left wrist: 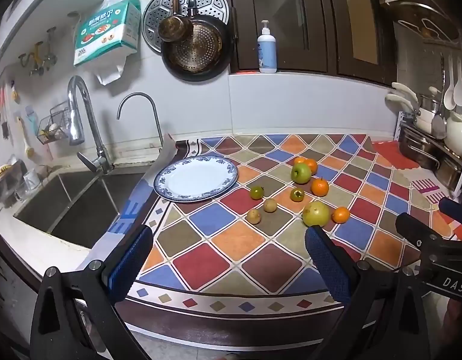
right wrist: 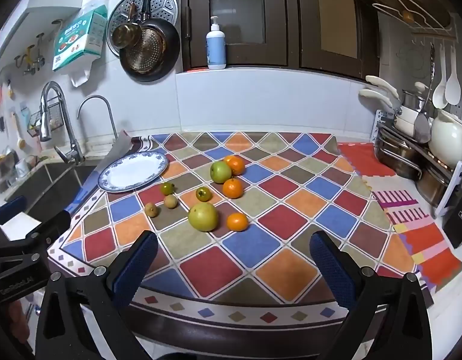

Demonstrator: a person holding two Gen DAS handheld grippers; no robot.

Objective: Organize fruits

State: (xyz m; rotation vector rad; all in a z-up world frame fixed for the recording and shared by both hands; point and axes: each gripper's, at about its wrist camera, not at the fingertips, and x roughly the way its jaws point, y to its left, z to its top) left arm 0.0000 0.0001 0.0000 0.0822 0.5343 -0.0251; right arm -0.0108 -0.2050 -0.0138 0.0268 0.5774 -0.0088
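Observation:
Loose fruits lie on the diamond-patterned mat: a green apple (left wrist: 301, 173) (right wrist: 220, 171), a large yellow-green fruit (left wrist: 316, 213) (right wrist: 202, 216), three oranges, one at the front (left wrist: 340, 214) (right wrist: 237, 221), two small green-orange fruits (left wrist: 256, 192) and two small tan fruits (left wrist: 253, 216). A white plate with a blue rim (left wrist: 231, 170) (right wrist: 163, 162) sits empty to their left. My left gripper (left wrist: 229, 258) is open and empty, near the mat's front edge. My right gripper (right wrist: 234, 259) is open and empty, just short of the large fruit.
A steel sink (left wrist: 39, 207) with two taps lies left of the mat. A rack of pots and a white kettle (right wrist: 447, 144) stands at the right. A soap bottle (left wrist: 267, 48) sits on the window ledge. Pans hang on the back wall.

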